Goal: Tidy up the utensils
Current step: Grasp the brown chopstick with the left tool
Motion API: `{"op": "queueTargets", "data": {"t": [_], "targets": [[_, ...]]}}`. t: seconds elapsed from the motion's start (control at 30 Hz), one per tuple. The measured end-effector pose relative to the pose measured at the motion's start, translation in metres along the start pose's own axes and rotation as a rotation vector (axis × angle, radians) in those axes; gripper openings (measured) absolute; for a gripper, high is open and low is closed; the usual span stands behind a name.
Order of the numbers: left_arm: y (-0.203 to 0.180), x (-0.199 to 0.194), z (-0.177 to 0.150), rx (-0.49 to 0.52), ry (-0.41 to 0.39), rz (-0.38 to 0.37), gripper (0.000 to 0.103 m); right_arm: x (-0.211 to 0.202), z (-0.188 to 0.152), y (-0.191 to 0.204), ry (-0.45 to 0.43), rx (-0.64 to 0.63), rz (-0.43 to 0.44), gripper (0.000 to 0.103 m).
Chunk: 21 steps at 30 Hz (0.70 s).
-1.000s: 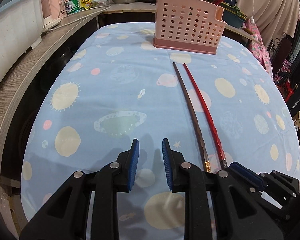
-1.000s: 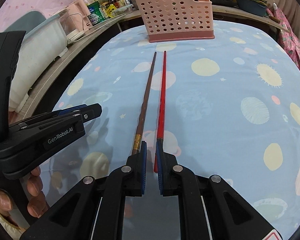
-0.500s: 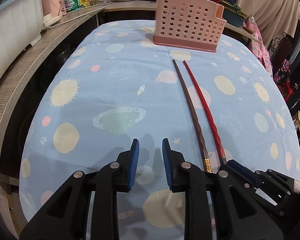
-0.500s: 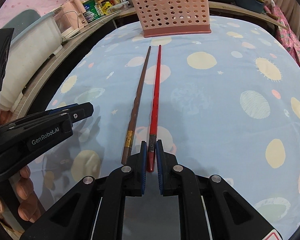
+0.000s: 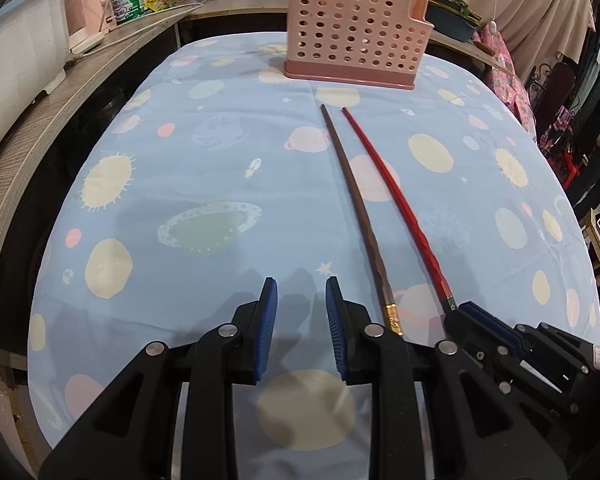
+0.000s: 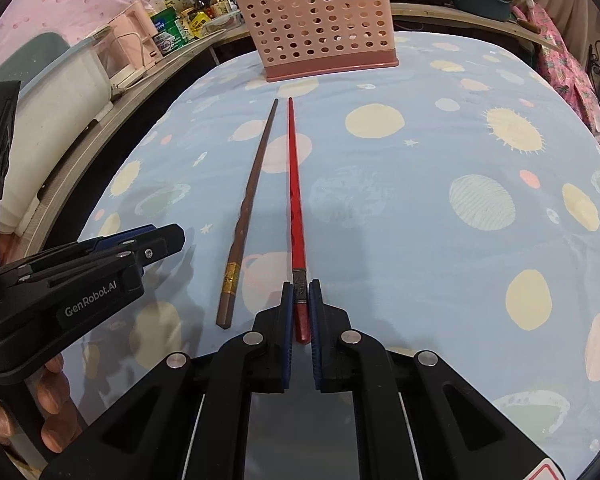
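Now the right gripper (image 6: 299,294) has slid forward, its fingers pinching the red chopstick (image 6: 294,184) (butt end). The left gripper (image 5: 301,292) hovers low over the counter (image 5: 180,184), fingers spread and holding nothing.

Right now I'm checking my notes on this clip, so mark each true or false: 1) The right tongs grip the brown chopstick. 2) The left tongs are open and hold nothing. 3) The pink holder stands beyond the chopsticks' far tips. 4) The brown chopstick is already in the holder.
1) False: the right tongs are shut on the red chopstick.
2) True: the left tongs are open over the cloth.
3) True: the pink holder stands past both tips.
4) False: the brown chopstick lies on the cloth, left of the red one.
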<state>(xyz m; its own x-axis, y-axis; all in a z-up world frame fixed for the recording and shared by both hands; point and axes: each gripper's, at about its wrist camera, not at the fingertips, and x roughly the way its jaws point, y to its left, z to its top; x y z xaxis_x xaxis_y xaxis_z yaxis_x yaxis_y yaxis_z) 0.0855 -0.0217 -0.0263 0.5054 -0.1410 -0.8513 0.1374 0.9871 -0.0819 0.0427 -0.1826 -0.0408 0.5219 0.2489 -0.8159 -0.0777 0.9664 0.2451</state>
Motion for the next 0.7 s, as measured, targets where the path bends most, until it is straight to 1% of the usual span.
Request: {"op": "queueTargets", "data": {"t": [0.1, 0.37, 0.7], "targets": [[-0.007, 0.002, -0.002, 0.008, 0.010, -0.011, 0.034, -0.003, 0.001, -0.007, -0.006, 0.019, -0.008, 0.008], [-0.026, 0.009, -0.004, 0.035, 0.027, -0.035, 0.041, -0.006, 0.000, -0.019, -0.011, 0.045, -0.011, 0.008], [-0.037, 0.015, -0.006, 0.071, 0.033, -0.021, 0.041, -0.007, -0.002, -0.024, -0.008, 0.053, -0.003, 0.008]]}}
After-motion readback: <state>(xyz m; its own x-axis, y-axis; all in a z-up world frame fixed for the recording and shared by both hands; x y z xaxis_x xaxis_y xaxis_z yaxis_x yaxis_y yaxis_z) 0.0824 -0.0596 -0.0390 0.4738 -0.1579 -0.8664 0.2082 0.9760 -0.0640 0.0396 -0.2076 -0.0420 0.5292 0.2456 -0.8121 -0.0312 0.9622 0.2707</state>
